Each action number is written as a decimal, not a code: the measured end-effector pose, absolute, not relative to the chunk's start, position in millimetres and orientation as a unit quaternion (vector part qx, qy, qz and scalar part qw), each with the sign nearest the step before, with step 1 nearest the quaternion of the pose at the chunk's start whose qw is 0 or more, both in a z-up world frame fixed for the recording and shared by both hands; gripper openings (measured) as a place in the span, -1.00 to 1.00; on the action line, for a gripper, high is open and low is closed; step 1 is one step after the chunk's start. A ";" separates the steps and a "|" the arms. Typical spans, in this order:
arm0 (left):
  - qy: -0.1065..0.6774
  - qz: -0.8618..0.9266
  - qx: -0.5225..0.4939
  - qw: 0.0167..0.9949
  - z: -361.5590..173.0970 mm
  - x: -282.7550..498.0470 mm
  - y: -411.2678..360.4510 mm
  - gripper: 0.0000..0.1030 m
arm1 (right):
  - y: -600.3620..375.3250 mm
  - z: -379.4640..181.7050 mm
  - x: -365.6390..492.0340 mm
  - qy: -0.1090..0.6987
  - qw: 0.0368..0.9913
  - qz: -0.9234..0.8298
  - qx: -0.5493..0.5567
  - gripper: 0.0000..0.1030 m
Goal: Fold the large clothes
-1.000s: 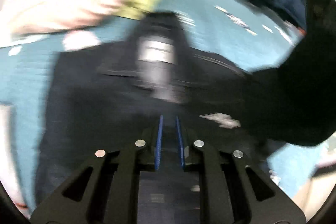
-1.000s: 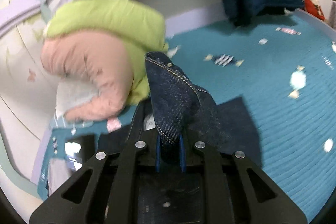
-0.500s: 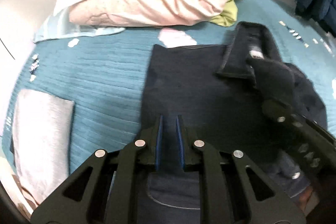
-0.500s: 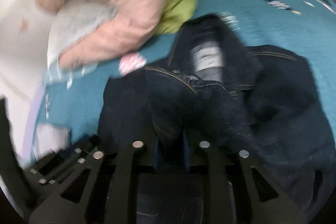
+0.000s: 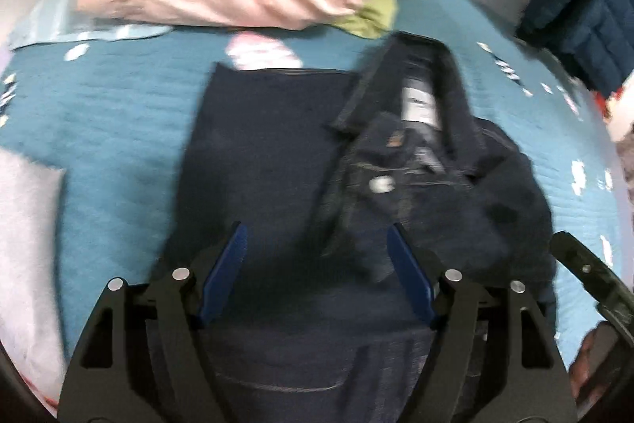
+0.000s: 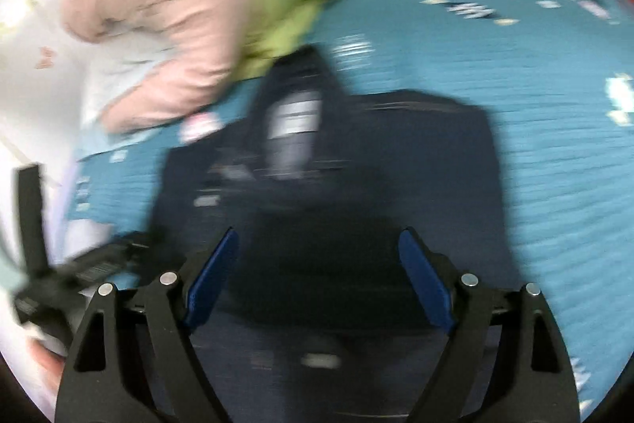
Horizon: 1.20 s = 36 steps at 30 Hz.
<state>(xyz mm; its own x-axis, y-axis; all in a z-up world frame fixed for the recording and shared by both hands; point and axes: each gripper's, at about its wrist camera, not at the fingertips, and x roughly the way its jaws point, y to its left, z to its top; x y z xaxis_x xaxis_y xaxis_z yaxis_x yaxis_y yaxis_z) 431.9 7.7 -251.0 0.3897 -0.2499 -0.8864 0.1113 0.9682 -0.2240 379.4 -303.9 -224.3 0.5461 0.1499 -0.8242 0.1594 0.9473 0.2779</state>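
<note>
Dark indigo jeans (image 5: pixel 269 161) lying folded on the teal bedspread under me, roughly rectangular, far edge straight and flat. Waistband end is flopped over on top toward the right, rumpled, inside label (image 5: pixel 420 102) and metal button (image 5: pixel 381 184) facing up. Right wrist view too blurred for detail.

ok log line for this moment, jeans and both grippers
jeans: folded on bed | left gripper: opening, not gripping | right gripper: opening, not gripping
</note>
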 end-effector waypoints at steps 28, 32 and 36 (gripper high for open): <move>0.580 -0.099 0.013 0.808 -284.1 434.5 -28.9 -0.27 | -350.4 -283.5 357.6 0.546 0.825 -0.045 0.134 -0.50; 0.552 -0.151 -0.039 0.819 -248.7 443.7 -16.6 0.54 | -373.1 -259.8 362.8 0.520 0.834 -0.053 0.178 -0.09; 0.557 -0.144 -0.059 0.816 -246.9 473.1 -13.2 0.59 | -384.3 -246.8 392.3 0.504 0.845 -0.074 0.163 0.01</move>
<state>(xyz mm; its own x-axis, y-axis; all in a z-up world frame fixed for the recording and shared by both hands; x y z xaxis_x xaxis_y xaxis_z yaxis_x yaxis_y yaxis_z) 473.1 -13.2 -246.9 0.3379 -0.2998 -0.8922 0.1690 0.9518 -0.2558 392.3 -384.3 -246.8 0.4804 0.0386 -0.8762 0.2899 0.9359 0.2002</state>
